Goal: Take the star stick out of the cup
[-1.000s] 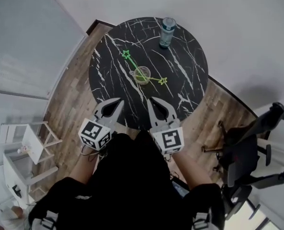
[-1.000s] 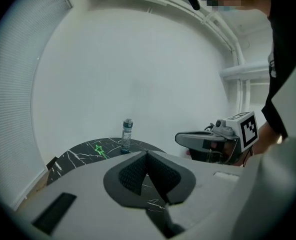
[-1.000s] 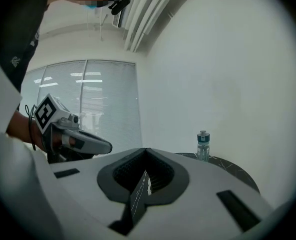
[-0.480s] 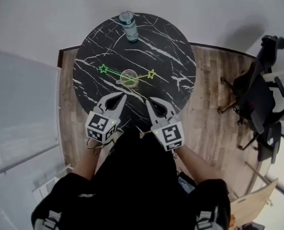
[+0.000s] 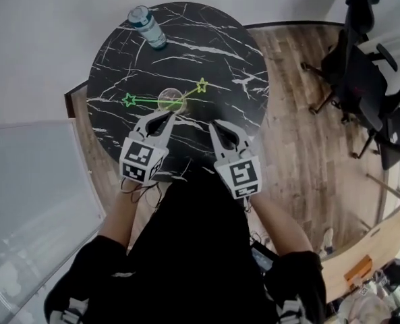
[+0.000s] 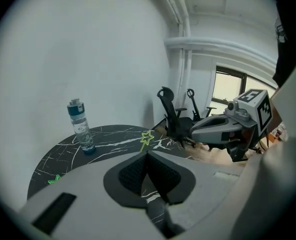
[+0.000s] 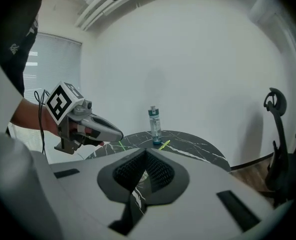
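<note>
A clear cup stands mid-table on the round black marble table. Two star sticks lean out of it: a green star to the left, a yellow star to the right. My left gripper is shut and empty, its tip just in front of the cup. My right gripper is also shut and empty, further right over the table's near edge. In the left gripper view the yellow star shows past the closed jaws; the cup is hidden there.
A water bottle stands at the table's far left edge. Black office chairs are on the wood floor to the right. White walls lie behind the table, and a glass partition is at the left.
The head view has swung round, so the table now sits further left and the chairs upper right. My left gripper's tip has come closer to the cup. Both grippers stay shut.
</note>
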